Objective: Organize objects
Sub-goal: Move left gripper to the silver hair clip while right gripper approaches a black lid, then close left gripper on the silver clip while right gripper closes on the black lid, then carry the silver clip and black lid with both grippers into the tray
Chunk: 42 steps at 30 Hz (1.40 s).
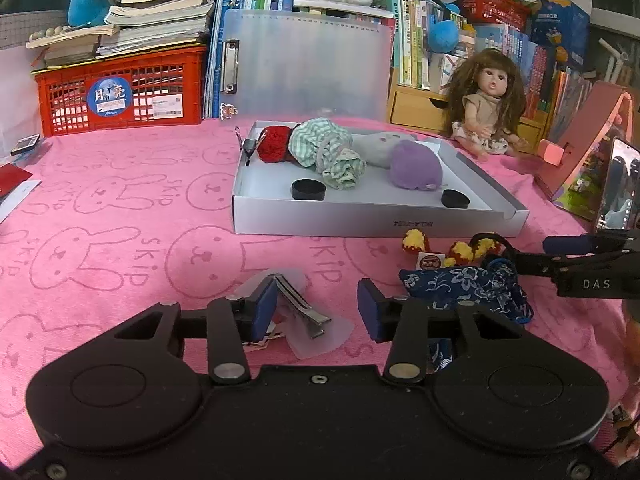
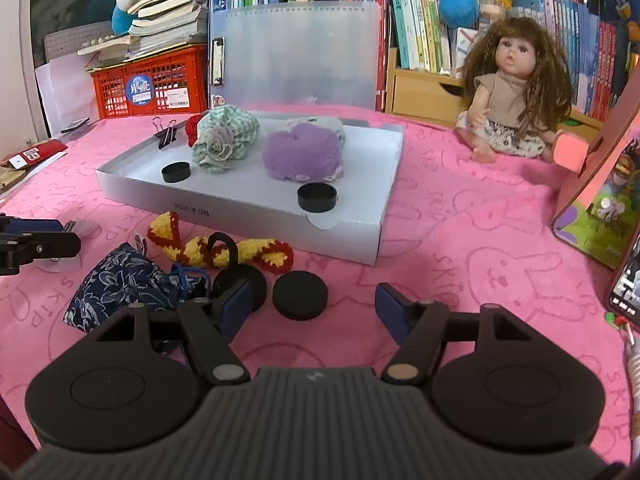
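Observation:
My left gripper (image 1: 318,312) hovers low over the pink towel with its blue pads apart. A metal hair clip (image 1: 300,304) on a scrap of clear plastic (image 1: 320,344) lies between them, close against the left pad, with a gap to the right pad. My right gripper (image 2: 316,312) is open; a flat black disc (image 2: 300,295) lies just ahead between its fingers. A second black disc with a loop (image 2: 240,280) sits partly behind its left finger. A blue floral pouch (image 1: 464,286) and a yellow-red crochet string (image 2: 200,250) lie between the two grippers. The white tray (image 1: 360,220) holds cloth and plush items and two black caps.
A doll (image 2: 512,92) sits at the back right beside a pink box (image 2: 600,168). A phone (image 1: 616,184) stands at the right edge. A red crate (image 1: 120,92) under stacked books and a translucent clipboard (image 1: 308,64) line the back. Bare towel stretches left of the tray.

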{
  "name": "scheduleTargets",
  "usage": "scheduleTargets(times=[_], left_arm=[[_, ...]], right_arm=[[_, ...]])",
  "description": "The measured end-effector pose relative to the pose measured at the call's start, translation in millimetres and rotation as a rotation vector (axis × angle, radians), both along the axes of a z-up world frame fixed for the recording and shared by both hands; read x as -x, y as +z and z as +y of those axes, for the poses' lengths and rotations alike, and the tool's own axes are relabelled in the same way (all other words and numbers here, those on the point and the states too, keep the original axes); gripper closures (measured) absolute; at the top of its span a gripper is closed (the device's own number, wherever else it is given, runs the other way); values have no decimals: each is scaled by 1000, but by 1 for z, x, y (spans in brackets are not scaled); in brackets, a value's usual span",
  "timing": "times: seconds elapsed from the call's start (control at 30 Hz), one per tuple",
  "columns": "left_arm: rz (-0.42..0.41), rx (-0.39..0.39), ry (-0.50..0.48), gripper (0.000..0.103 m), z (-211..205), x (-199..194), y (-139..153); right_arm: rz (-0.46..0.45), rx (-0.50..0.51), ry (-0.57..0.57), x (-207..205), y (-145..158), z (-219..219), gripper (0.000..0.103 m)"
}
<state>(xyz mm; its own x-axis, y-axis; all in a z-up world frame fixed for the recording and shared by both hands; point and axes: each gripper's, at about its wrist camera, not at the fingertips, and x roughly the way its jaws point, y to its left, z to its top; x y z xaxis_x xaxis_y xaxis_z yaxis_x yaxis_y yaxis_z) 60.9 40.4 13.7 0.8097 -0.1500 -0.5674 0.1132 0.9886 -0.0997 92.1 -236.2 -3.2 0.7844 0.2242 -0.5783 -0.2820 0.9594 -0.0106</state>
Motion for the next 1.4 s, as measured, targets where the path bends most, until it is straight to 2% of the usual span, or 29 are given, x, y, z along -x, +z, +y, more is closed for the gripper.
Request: scheduleTargets(times=[0.13,0.23,0.4,0.8,0.9,0.97,1.07,1.4], left_arm=[[1,-7,17,63,3,-1,-1],[11,0,23,68,4,-2,-3],[10,-2,19,70,1,-1,-5],[7,-13,25,72,-1,-1,-9],[1,-12,29,74,-1,0,-9],[-12,-14,40,85,-1,2,-8],[-26,-9,45,94,0,3,-5],[-56,-48,11,93,-8,8,-2]], right_arm=[[-5,20,-14,0,0,-3,30],[1,36,-7,1,-2,-2,31],[1,42,7,2,-5,3,32],[11,1,13,-2,-7,10,38],[12,-10,11,-3,-6,10,42],[9,-24,2,-3,-6,9,51],[7,-37,-14,-3,-6,9,66],[-29,-24,-9,5,-2,11,66]])
